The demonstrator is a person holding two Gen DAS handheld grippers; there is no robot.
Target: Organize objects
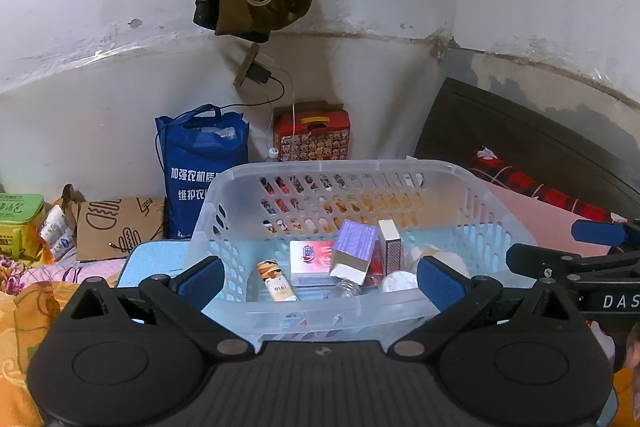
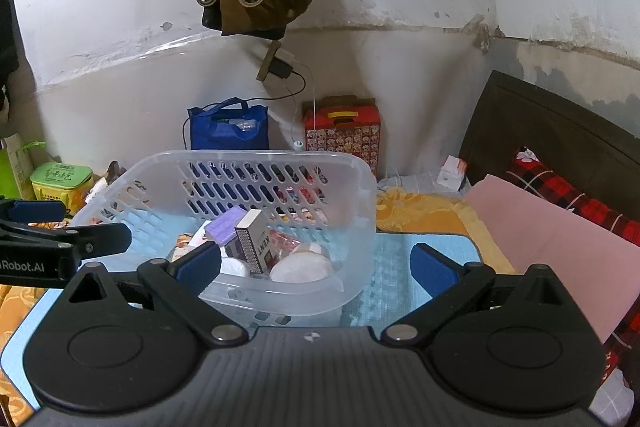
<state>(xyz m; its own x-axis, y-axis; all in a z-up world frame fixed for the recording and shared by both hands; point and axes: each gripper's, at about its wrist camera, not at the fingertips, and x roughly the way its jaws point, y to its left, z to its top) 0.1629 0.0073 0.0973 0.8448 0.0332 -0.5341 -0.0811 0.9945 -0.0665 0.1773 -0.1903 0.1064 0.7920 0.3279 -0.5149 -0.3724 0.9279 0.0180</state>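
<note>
A translucent plastic basket (image 1: 340, 167) (image 2: 240, 155) stands on a light blue mat (image 1: 154, 259) (image 2: 400, 269). Inside lie a purple box (image 1: 354, 243) (image 2: 228, 229), a KENT pack (image 2: 256, 247) (image 1: 390, 247), a red-and-white pack (image 1: 312, 259), a small "1916" tube (image 1: 278, 281) and white round pieces (image 1: 400, 282) (image 2: 300, 269). My left gripper (image 1: 320, 283) (image 2: 92, 223) is open, its fingers spanning the basket's near wall. My right gripper (image 2: 316, 267) (image 1: 544, 245) is open and holds nothing, its left finger over the basket's near right corner.
Against the wall stand a blue tote bag (image 1: 204, 163) (image 2: 230, 131) and a red patterned carton (image 1: 312, 135) (image 2: 344, 131). A green box (image 1: 20, 223) and a brown paper bag (image 1: 116, 227) lie left. To the right are a pink sheet (image 2: 552, 239), a plaid pillow (image 2: 568, 195) and a dark headboard (image 2: 540, 123).
</note>
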